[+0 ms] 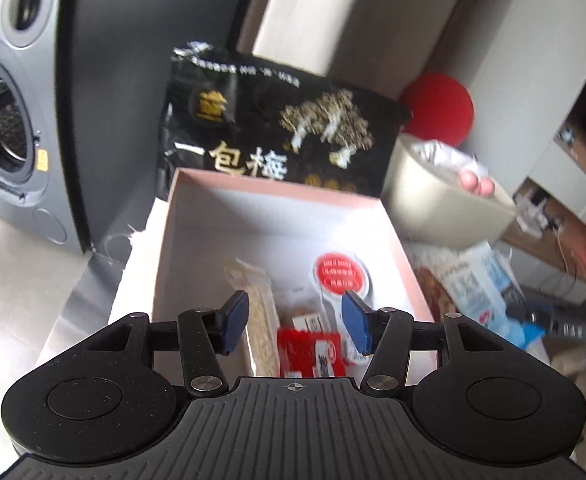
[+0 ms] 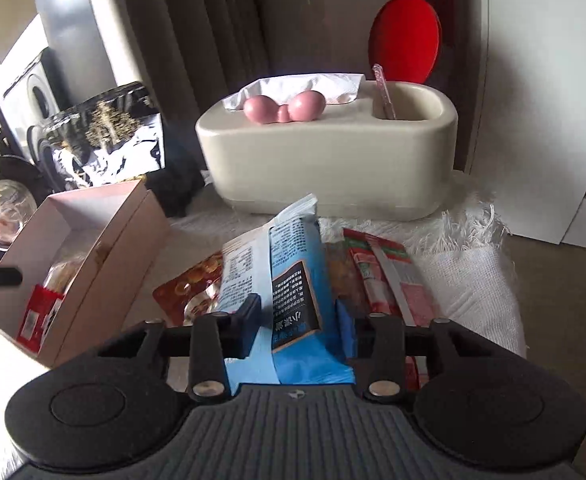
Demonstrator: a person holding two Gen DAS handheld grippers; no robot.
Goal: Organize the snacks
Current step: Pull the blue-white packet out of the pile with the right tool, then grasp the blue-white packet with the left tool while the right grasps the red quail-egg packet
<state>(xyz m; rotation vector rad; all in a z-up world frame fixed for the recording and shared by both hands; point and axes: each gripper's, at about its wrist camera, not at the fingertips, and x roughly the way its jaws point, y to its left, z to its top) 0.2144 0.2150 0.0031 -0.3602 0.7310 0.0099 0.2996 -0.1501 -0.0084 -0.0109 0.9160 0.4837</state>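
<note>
Now the pink box (image 1: 197,216) sits open under the left gripper (image 1: 297,316), whose jaws stand apart and empty above the snacks (image 1: 309,344) inside. Beside the box, the right gripper (image 2: 299,322) is clamped on a blue packet (image 2: 293,280), lying with other packets (image 2: 377,276).

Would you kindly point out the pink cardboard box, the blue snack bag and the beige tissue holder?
pink cardboard box (image 1: 277,190): left wrist view, far rim.
blue snack bag (image 2: 293,280): right wrist view, printed back.
beige tissue holder (image 2: 325,168): right wrist view, front wall.
</note>
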